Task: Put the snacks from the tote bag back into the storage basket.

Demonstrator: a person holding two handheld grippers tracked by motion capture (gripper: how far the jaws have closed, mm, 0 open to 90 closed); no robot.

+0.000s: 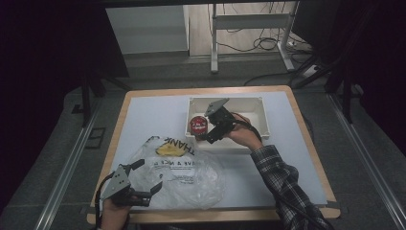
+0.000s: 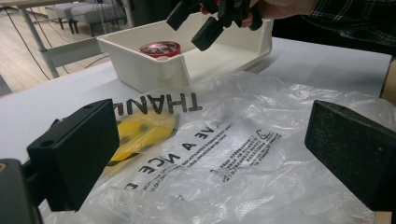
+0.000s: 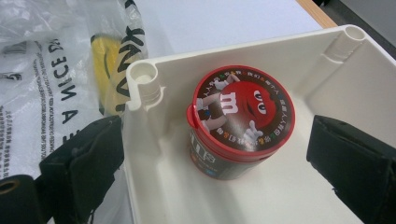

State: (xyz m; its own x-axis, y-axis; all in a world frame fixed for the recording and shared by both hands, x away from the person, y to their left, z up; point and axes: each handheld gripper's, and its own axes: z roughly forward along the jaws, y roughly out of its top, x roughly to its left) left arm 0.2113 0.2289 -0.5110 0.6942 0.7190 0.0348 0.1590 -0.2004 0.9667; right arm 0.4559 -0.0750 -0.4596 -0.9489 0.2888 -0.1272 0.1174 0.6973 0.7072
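Red candy tub (image 3: 240,122) stands upright in the near-left corner of the white bin (image 1: 258,103). The right gripper (image 1: 208,135) hovers just above it, jaws wide apart, nothing held. Left gripper (image 1: 147,178) also wide open and empty over the plastic bag (image 1: 191,177).

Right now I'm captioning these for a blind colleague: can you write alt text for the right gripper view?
A red-lidded candy tub stands in a corner of a white tray, with the open right claw poised over it, not touching. A clear plastic bag with black lettering lies on the table beside the tray.
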